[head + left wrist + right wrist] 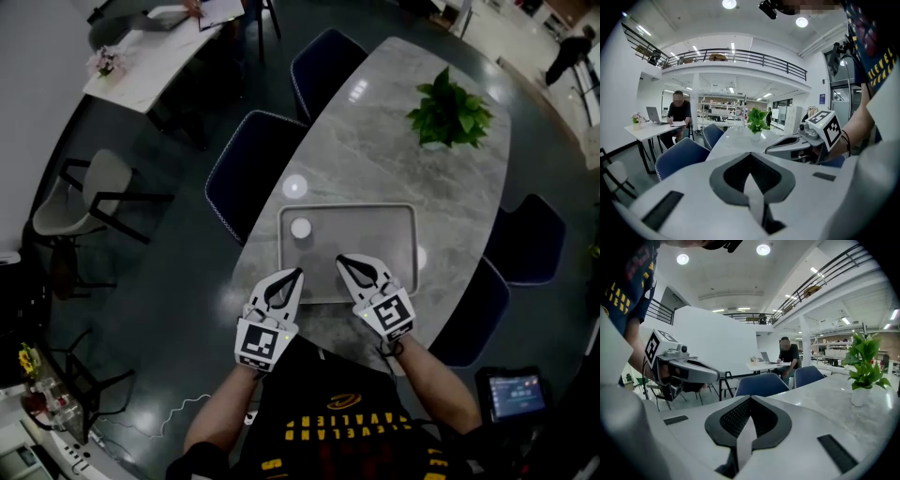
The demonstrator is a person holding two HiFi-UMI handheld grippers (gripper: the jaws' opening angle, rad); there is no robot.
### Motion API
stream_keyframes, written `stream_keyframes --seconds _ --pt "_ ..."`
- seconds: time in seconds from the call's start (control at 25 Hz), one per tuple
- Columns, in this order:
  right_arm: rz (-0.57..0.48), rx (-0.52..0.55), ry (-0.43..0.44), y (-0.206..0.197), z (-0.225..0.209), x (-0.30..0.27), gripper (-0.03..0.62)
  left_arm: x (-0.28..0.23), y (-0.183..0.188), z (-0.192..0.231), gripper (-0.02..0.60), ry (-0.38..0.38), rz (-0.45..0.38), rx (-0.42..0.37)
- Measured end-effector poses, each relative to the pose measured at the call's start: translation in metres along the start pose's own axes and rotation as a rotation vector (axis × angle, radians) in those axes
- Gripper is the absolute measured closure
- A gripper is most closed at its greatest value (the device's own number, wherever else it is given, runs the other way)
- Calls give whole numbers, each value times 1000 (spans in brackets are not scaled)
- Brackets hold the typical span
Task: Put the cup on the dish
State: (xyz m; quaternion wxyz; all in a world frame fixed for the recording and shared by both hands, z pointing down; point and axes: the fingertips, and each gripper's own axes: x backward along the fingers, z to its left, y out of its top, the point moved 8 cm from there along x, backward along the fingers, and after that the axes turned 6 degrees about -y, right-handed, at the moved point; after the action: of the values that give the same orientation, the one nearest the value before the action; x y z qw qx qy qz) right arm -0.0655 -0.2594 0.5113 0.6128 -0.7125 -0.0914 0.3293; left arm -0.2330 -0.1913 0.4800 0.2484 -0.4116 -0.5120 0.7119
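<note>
A small white cup (300,228) stands in the far left corner of a grey tray (398,220) on the marble table. Beyond the tray lies a pale round patch (294,187); I cannot tell whether it is a dish or glare. My left gripper (297,273) hovers at the tray's near left edge, shut, with nothing between its jaws. My right gripper (341,259) is over the tray's near edge, also shut and empty. Neither gripper view shows the cup. The left gripper view has its closed jaws (750,154) and the right gripper (797,143) beside them.
A potted green plant (448,116) stands at the far end of the table (375,141). Dark blue chairs (251,164) line both long sides. A person sits at a white desk (651,127) further off. A tablet (515,394) lies low at the right.
</note>
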Motion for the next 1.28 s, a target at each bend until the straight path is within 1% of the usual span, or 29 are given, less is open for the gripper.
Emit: stream_keyframes --seconds 0.24,0.44,0.6,0.84,1.08,1.2,1.28 --pt "-65 -6 3 18 10 19 588 9 16 -19 581 -4 -20 7" --pt "-74 -35 -22 23 11 35 588 15 24 -39 581 -5 -45 12" --pt "-100 -30 -21 27 14 45 588 19 29 -53 581 -5 -59 18" --pt "-142 -21 -23 38 15 64 588 22 39 -70 581 -9 -85 6" --pt "-183 -10 -19 46 15 81 588 31 64 -89 581 -20 -139 -1" --pt "-195 -15 -26 49 17 88 588 36 67 -94 581 -16 -172 -31" --pt "-207 -19 -32 53 17 93 588 40 73 -98 581 -17 -183 -18"
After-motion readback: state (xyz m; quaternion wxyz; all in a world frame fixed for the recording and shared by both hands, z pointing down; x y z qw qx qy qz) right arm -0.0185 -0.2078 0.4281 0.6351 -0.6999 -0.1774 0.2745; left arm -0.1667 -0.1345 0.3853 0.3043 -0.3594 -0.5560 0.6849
